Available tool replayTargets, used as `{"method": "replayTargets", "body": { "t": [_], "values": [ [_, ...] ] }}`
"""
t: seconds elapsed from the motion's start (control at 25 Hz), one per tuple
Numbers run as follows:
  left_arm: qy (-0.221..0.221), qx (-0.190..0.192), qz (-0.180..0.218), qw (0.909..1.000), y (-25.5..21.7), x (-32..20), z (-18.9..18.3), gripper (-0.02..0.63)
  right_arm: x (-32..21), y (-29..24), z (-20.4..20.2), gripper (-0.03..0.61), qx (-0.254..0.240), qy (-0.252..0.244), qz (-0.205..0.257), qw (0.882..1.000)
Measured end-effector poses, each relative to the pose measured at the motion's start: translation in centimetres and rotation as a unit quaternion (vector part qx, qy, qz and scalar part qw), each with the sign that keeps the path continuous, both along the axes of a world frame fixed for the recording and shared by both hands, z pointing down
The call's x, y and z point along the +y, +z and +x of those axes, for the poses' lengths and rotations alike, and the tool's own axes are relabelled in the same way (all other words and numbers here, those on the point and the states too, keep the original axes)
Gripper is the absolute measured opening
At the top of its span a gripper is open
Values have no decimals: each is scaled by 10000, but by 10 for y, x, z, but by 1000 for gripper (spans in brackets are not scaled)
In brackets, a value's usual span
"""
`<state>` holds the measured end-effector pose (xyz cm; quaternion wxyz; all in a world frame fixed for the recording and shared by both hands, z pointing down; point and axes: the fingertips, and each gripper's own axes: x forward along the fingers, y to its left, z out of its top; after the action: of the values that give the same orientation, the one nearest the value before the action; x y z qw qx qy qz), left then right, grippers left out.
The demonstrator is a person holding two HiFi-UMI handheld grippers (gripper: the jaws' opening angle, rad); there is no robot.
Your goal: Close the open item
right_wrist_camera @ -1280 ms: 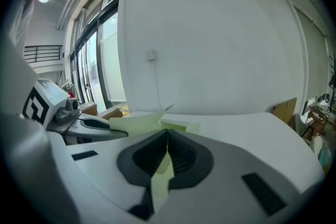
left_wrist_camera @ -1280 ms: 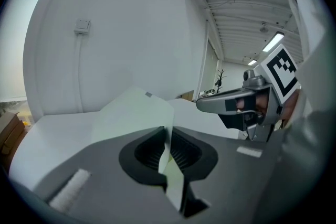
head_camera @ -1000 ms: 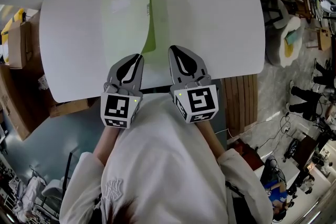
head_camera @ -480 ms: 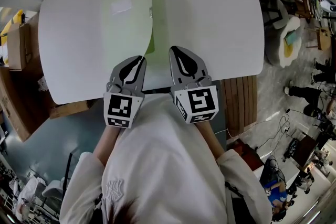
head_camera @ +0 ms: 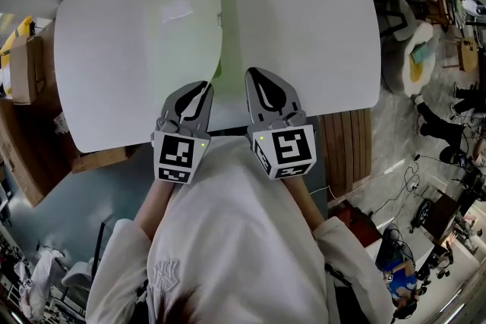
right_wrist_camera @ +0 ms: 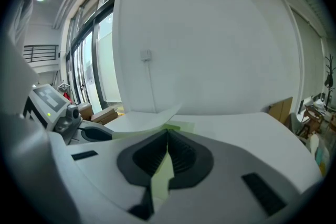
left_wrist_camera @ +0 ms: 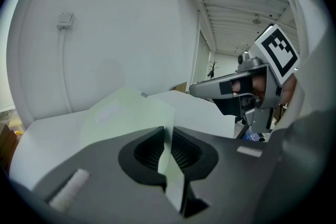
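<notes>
Two leaves of our green folder (head_camera: 182, 26) stand apart on the bench (head_camera: 319, 19). The left gripper (head_camera: 203, 86) has its fingers (left_wrist_camera: 148, 150) clamped on the raised cover; the right gripper (head_camera: 251, 74) pinches the lower leaf.

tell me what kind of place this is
Probably a lab or workshop-style office: a big white table, cardboard boxes on the floor beside it, and office chairs with cables trailing across the floor.

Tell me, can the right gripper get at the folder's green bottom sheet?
Likely yes: the right gripper appears shut on the near edge of the green bottom sheet, with nothing blocking it.
</notes>
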<state>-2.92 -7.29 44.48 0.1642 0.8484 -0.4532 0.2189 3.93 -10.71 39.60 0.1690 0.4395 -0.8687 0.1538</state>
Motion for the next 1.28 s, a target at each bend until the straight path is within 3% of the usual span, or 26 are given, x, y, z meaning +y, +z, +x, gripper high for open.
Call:
{"method": "replayTargets", "body": {
  "t": [0.76,1.28],
  "values": [
    [293,-327,-167,9989,21,3,16,34,5,3,15,9,35,147,-58,9999],
    [491,-491,-498,9963,52,6,30,40,1,7,24,9,51,242,-78,9997]
  ]
}}
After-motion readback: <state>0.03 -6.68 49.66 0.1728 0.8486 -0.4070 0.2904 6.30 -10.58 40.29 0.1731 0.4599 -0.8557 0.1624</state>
